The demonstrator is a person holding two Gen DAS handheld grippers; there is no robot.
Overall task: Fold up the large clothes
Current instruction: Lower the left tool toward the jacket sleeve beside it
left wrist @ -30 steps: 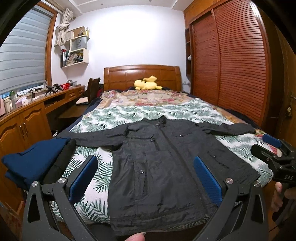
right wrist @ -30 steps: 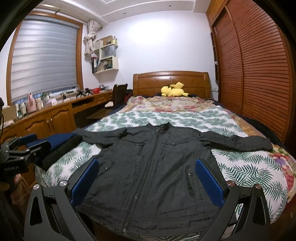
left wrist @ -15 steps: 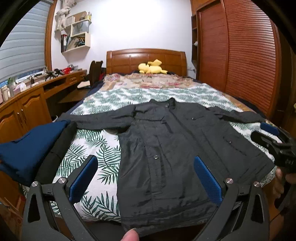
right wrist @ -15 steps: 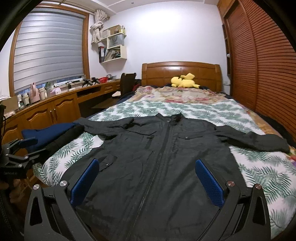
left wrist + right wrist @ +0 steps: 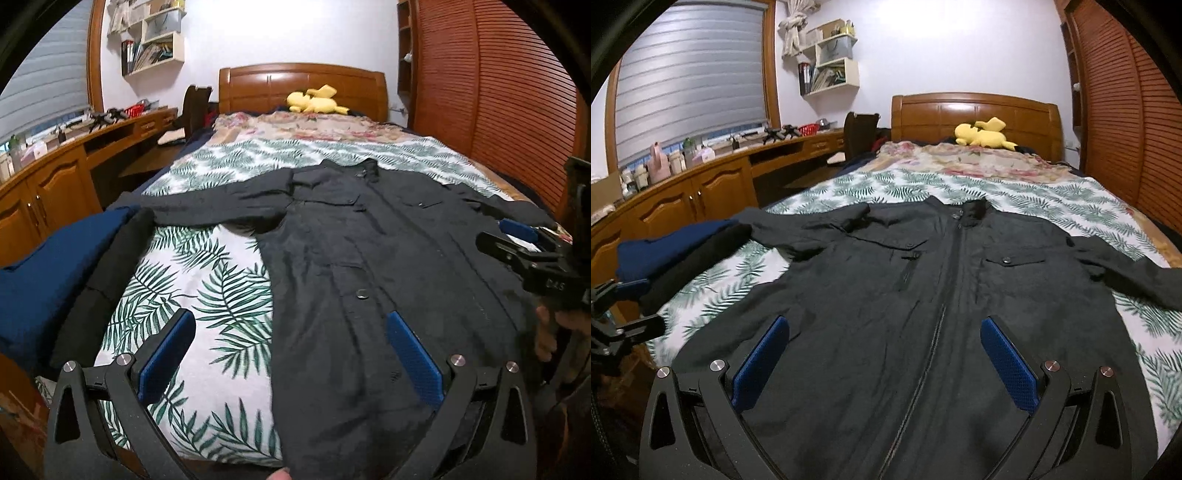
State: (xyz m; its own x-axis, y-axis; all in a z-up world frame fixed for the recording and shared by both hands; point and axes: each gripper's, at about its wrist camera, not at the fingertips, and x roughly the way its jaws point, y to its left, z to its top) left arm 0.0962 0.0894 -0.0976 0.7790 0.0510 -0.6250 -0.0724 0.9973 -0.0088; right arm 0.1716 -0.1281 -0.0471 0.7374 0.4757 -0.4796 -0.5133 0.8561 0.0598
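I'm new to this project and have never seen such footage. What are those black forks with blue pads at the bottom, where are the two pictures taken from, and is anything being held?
There is no robot here. A person holds a hand tool in each hand, each with two-fingered tongs and a camera that looks forward along the fingers. The left picture comes from the left tongs, the right one from the right tongs; each tool also shows at the edge of the other's picture. The blue pads stand wide apart on both, so both are open and hold nothing.

On the bed a dark jacket lies flat, front up, sleeves spread to the sides. Beside its left sleeve sits a pile of folded clothes, navy and black. A yellow plush toy lies by the headboard.
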